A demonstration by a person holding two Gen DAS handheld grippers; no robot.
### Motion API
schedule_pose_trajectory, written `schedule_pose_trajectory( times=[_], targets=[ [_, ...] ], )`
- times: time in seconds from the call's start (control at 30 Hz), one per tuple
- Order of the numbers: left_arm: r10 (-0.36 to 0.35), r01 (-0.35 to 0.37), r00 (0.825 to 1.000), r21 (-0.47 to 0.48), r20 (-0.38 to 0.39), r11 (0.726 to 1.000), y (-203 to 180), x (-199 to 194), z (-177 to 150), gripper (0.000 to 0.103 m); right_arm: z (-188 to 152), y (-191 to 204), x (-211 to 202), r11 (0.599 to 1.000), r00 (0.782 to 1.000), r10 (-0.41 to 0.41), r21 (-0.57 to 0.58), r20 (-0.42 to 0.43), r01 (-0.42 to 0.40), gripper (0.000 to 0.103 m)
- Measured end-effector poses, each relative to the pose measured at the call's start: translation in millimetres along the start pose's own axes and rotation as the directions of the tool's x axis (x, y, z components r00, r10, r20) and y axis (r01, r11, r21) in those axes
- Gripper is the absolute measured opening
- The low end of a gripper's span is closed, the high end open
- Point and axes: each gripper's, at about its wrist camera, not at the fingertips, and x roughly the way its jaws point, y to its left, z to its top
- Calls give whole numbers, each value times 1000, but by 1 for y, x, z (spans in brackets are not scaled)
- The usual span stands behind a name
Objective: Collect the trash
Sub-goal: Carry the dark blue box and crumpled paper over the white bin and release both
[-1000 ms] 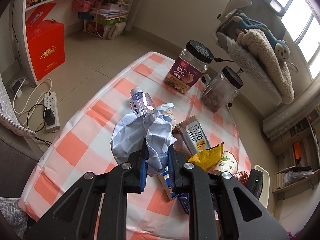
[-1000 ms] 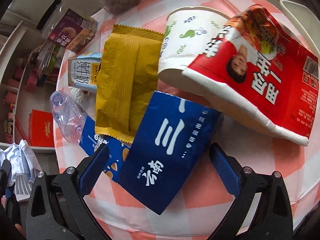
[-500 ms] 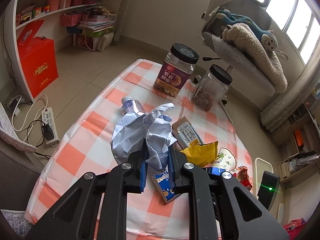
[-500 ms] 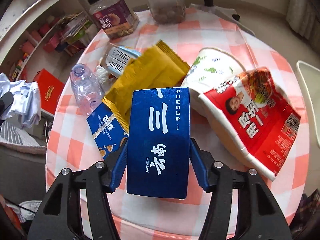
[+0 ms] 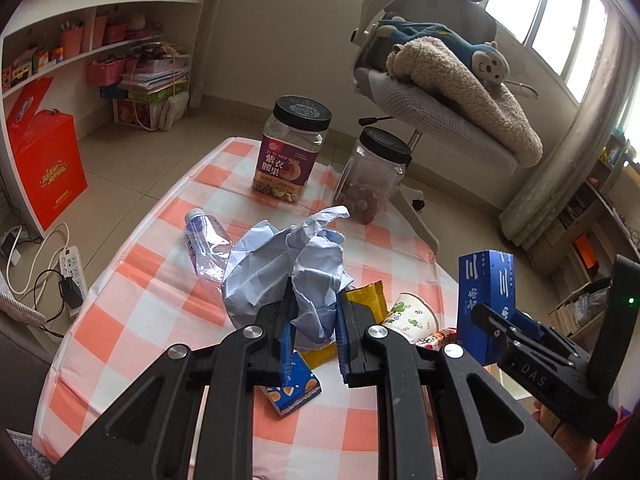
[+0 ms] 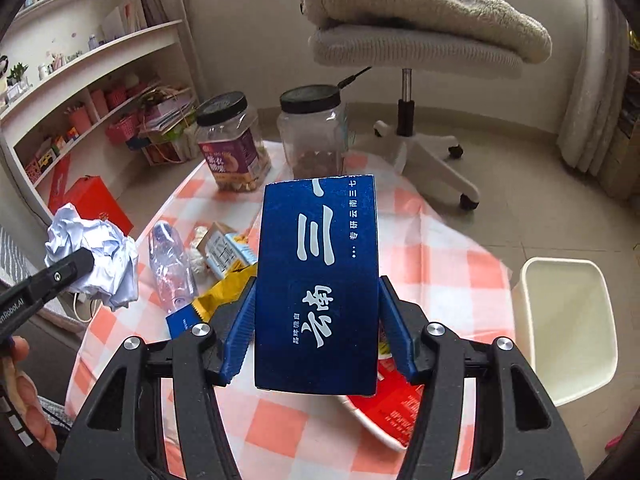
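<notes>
My left gripper [image 5: 314,300] is shut on a crumpled pale-blue paper ball [image 5: 288,268], held above the orange-checked table [image 5: 132,320]. My right gripper [image 6: 316,284] is shut on a dark blue carton [image 6: 320,264], lifted clear of the table; the left wrist view shows it at the right [image 5: 486,300]. Below lie a crushed plastic bottle [image 6: 170,260], a milk carton [image 6: 226,252], a yellow wrapper [image 5: 366,296], a paper cup [image 5: 408,314], a blue snack packet [image 5: 294,392] and a red noodle tub [image 6: 384,408].
Two black-lidded jars [image 5: 294,156] [image 5: 374,176] stand at the table's far end. A white bin [image 6: 568,328] sits on the floor right of the table. An office chair [image 5: 432,112] with a blanket is beyond; a red box [image 5: 48,168] and power strip [image 5: 70,264] are left.
My right gripper closed on the blue carton and lifted it well above the table. My left gripper drew back and up a little, still holding the paper ball.
</notes>
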Motion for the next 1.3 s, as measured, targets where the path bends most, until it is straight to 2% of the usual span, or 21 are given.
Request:
schedule_pose_trajectory(
  times=[0.37, 0.53, 0.77, 1.07, 1.13, 1.3],
  targets=[
    [-63, 64, 998, 41, -7, 997, -51, 16, -14, 17, 13, -76, -26, 993, 989, -95, 80, 115, 86, 55],
    [-105, 105, 994, 91, -8, 990, -85, 20, -19, 17, 13, -114, -37, 980, 974, -175, 125, 143, 158, 55],
    [-148, 152, 988, 192, -35, 970, -140, 31, -28, 17, 8, -183, -45, 940, 959, -266, 249, 100, 234, 55],
    [-224, 246, 968, 246, -114, 938, -215, 52, -45, 17, -5, -256, -58, 856, 943, -333, 428, 24, 291, 57],
    [-240, 266, 962, 267, -127, 926, -235, 56, -48, 17, -7, -269, -65, 829, 934, -356, 468, 21, 305, 75],
    [-280, 318, 946, 307, -161, 897, -281, 63, -56, 17, -14, -297, -89, 758, 908, -417, 568, 46, 319, 85]
  ],
)
